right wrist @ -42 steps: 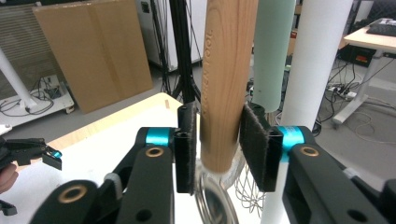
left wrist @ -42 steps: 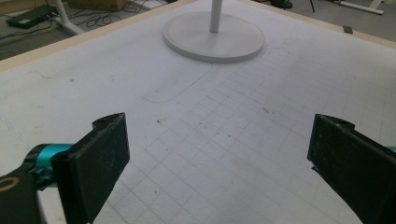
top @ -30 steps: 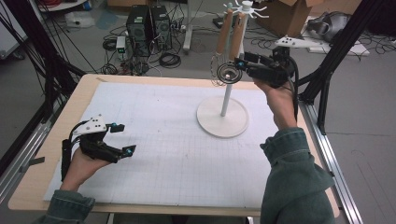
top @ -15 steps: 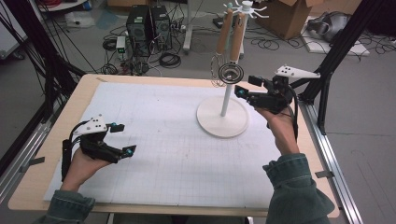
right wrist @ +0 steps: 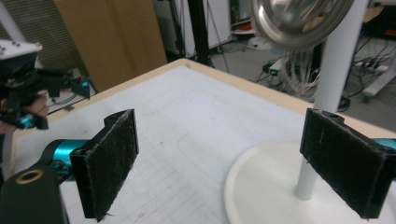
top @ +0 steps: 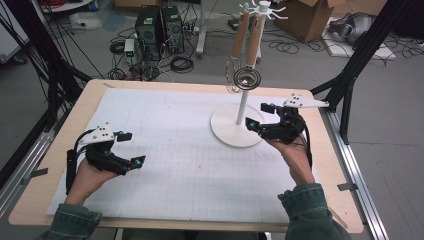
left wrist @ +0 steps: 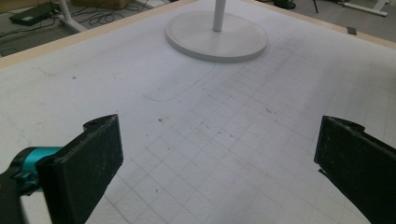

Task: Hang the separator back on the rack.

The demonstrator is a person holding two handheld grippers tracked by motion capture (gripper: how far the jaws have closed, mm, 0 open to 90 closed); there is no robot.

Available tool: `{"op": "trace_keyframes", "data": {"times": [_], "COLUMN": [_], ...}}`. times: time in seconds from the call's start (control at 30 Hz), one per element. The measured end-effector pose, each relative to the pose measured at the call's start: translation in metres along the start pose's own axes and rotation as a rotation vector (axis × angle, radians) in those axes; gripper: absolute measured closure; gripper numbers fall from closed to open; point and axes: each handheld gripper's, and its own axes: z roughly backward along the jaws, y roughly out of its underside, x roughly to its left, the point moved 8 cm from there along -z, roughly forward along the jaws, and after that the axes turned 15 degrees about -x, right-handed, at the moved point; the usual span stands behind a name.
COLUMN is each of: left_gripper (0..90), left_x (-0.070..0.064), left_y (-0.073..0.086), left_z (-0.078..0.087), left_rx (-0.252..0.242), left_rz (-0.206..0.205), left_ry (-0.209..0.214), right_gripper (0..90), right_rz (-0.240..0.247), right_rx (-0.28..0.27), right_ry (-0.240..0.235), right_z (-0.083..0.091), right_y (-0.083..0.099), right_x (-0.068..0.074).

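Note:
A white stand point(top: 243, 102) with a round base point(top: 227, 134) rises at the mat's back right. From its top hooks hang two wooden-handled utensils point(top: 241, 30), one ending in a round metal strainer point(top: 247, 78). My right gripper point(top: 257, 116) hovers open just right of the base, with nothing between its jaws. In the right gripper view the pole point(right wrist: 334, 56) and the strainer point(right wrist: 299, 18) stand close ahead of this gripper point(right wrist: 219, 163). My left gripper point(top: 132, 148) rests open and empty at the mat's front left. Ahead of it point(left wrist: 219, 158) in the left gripper view lies the base point(left wrist: 217, 36).
A white gridded mat point(top: 175, 150) covers most of the wooden table point(top: 345, 180). Black frame posts point(top: 350, 75) stand by the table's right and left edges. Computer cases point(top: 160, 25), cables and boxes lie on the floor behind.
My right gripper has drawn back from the hanging strainer and come down to beside the stand's base. The left gripper has not moved.

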Motion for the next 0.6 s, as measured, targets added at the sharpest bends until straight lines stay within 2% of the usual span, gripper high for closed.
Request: {"op": "trace_keyframes", "data": {"times": [0.13, 0.23, 0.3, 0.47, 0.6], "left_gripper": [1.7, 1.7, 1.7, 1.7, 1.7], "left_x": [0.0, 0.0, 0.0, 0.0, -0.001], "left_y": [0.001, 0.002, 0.002, 0.002, 0.004], "left_z": [0.0, 0.0, 0.0, -0.001, -0.002], "left_rx": [0.003, 0.007, 0.006, 0.002, 0.006], "left_rz": [-0.002, 0.0, 0.002, 0.003, 0.009], "left_ry": [-0.001, 0.004, 0.001, 0.005, 0.013], "right_gripper": [9.3, 1.3, 1.3, 1.2, 1.2], "right_rz": [-0.006, -0.005, -0.012, -0.011, -0.014], "right_rx": [0.022, 0.045, 0.072, 0.098, 0.092], "right_ry": [-0.009, 0.01, 0.017, 0.031, 0.037], "right_z": [-0.001, -0.002, -0.002, 0.0, 0.003], "right_y": [0.017, 0.031, 0.041, 0.055, 0.062], "right_x": [0.003, 0.003, 0.003, 0.003, 0.003]}}
